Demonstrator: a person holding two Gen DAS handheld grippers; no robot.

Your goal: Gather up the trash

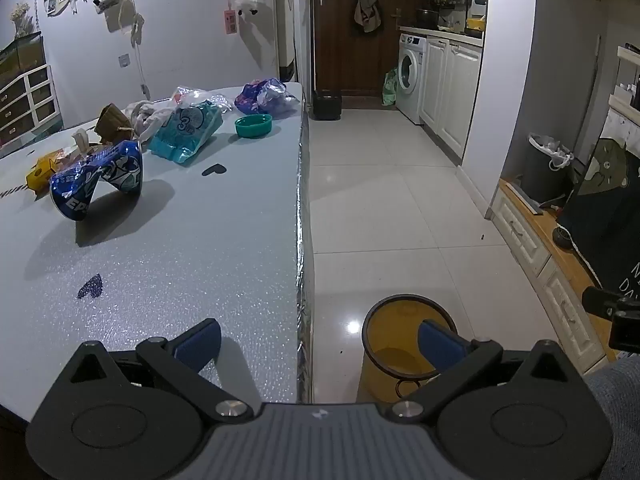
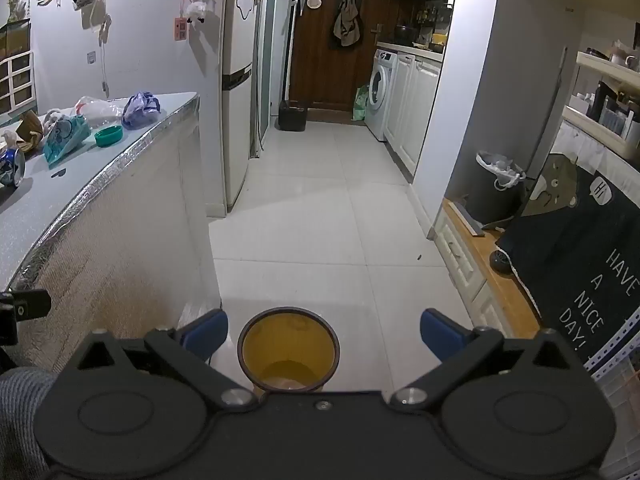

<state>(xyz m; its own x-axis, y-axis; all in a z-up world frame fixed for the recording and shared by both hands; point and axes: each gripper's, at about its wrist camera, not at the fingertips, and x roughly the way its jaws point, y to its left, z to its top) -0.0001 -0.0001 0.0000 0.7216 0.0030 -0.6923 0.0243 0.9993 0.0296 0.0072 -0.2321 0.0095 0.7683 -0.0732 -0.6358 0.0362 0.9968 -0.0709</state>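
Observation:
Trash lies on the grey table [image 1: 180, 248]: a crushed blue can [image 1: 98, 178], a teal plastic bag [image 1: 188, 130], a green lid [image 1: 253, 125], a purple wrapper [image 1: 262, 96], brown paper [image 1: 112, 122] and a yellow box [image 1: 42, 170]. A yellow bin [image 1: 404, 344] with a dark rim stands on the floor right of the table; in the right wrist view the bin [image 2: 288, 346] is just below. My left gripper [image 1: 318, 344] is open and empty over the table's near right edge. My right gripper [image 2: 324, 334] is open and empty above the bin.
The table's foil-trimmed edge [image 1: 302, 208] runs away from me. A white tiled floor [image 2: 320, 208] leads to a brown door and a washing machine [image 1: 412, 74]. A grey lined bin [image 1: 546, 168] and a wooden bench [image 2: 492, 276] stand at the right. A fridge [image 2: 236, 80] stands beyond the table.

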